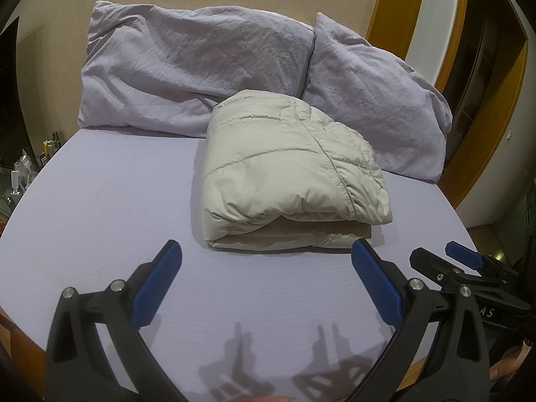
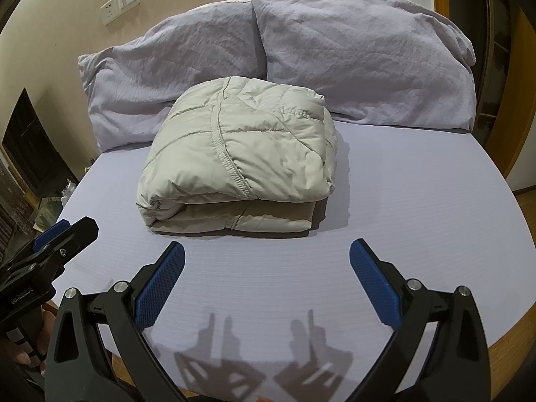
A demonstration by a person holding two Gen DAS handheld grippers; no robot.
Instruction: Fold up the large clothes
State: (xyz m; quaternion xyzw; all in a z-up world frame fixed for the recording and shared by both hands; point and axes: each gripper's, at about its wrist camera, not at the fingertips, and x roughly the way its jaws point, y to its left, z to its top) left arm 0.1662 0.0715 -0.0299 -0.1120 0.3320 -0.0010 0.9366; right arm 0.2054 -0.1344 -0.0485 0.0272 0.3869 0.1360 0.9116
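Beige folded jacket point(image 1: 288, 164) on bed point(image 1: 100, 207)

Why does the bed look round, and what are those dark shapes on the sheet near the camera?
In both wrist views the fisheye lens bends the flat lavender bed sheet into a curve and darkens the corners. The dark shapes are shadows of the open left tongs and open right tongs, thrown by light from behind. The folded beige puffer jacket looks sharp in both views.

One folded beige quilted puffer jacket point(image 1: 288, 167) mid-bed; two crumpled lilac fabric pillows point(image 1: 187, 70) point(image 1: 375, 100) along the bed's head edge; two black grippers with blue pads point(image 1: 264, 274) point(image 2: 268, 274); one white wall socket plate point(image 2: 110, 8).
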